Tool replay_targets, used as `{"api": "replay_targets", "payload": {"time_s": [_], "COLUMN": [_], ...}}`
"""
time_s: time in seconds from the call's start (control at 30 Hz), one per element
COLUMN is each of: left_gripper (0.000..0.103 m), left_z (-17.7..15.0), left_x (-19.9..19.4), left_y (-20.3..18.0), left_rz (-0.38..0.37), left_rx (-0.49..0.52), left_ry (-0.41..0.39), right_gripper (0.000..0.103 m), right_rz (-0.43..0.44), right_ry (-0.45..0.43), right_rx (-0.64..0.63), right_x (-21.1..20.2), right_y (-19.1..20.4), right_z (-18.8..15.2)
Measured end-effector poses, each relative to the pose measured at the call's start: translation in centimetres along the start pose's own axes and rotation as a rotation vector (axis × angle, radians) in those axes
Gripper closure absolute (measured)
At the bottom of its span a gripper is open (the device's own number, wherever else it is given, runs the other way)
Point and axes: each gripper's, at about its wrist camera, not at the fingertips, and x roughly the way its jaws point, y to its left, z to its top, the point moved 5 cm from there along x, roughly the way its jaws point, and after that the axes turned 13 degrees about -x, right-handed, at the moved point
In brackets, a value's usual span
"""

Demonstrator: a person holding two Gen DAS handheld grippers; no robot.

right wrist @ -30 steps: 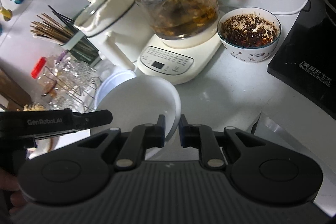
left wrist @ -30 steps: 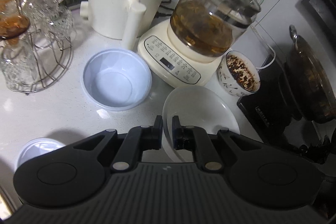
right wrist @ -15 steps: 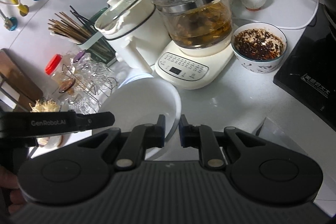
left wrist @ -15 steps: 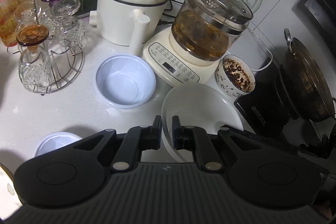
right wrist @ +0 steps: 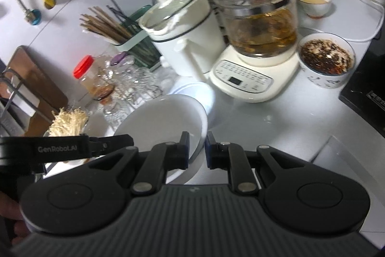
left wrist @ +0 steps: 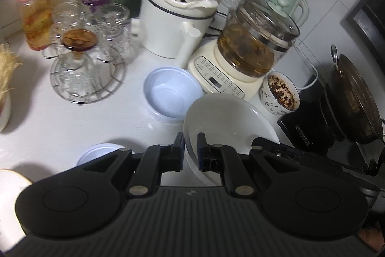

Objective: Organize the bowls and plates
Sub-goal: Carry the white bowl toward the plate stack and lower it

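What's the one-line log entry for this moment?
left gripper: shut on white plate rim | right gripper: shut on opposite rim | plate: held above counter | pale blue bowl: on counter, untouched

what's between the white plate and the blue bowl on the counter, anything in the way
Nothing visible. Both the left gripper and the right gripper are shut on the rim of the white plate, holding it above the counter. The empty blue bowl sits just beyond its far-left edge, with only bare counter around it.

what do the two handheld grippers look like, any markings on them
Both are matte black: a ribbed body, two round discs, silver pivot pins and two short fingers with bluish pads. The left gripper carries white "GenRobot.AI" lettering along its side; the right gripper shows none here.
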Motion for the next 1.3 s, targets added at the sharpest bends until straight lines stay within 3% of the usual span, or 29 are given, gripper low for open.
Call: {"api": "replay_targets", "payload": {"time_s": [0.3, 0.43, 0.9, 1.13, 1.3], "left_gripper": [0.092, 0.092, 0.091, 0.091, 0.091], "left_z": [0.4, 0.5, -2.0, -3.3, -3.3], "left_x": [-2.9, -3.5, -0.8, 0.2, 0.5], "left_y": [3.8, 6.3, 13.9, 15.2, 15.8], "left_rz": [0.036, 0.052, 0.165, 0.161, 0.157], "left_rx": [-0.039, -0.107, -0.218, -0.223, -0.238], "left_ry": [-0.029, -0.051, -0.012, -0.007, -0.021], "right_gripper": [0.087, 0.087, 0.086, 0.085, 0.085], "right_rz": [0.042, 0.074, 0.129, 0.117, 0.108], "right_ry": [-0.010, 0.005, 0.043, 0.096, 0.081], "right_rx": [-0.057, -0.069, -0.220, -0.238, -0.238], "right_x": [0.8, 1.9, 7.0, 8.6, 9.2], "right_y": [4.1, 5.8, 10.2, 10.2, 10.0], "right_z": [0.9, 0.7, -2.0, -4.4, -4.7]}}
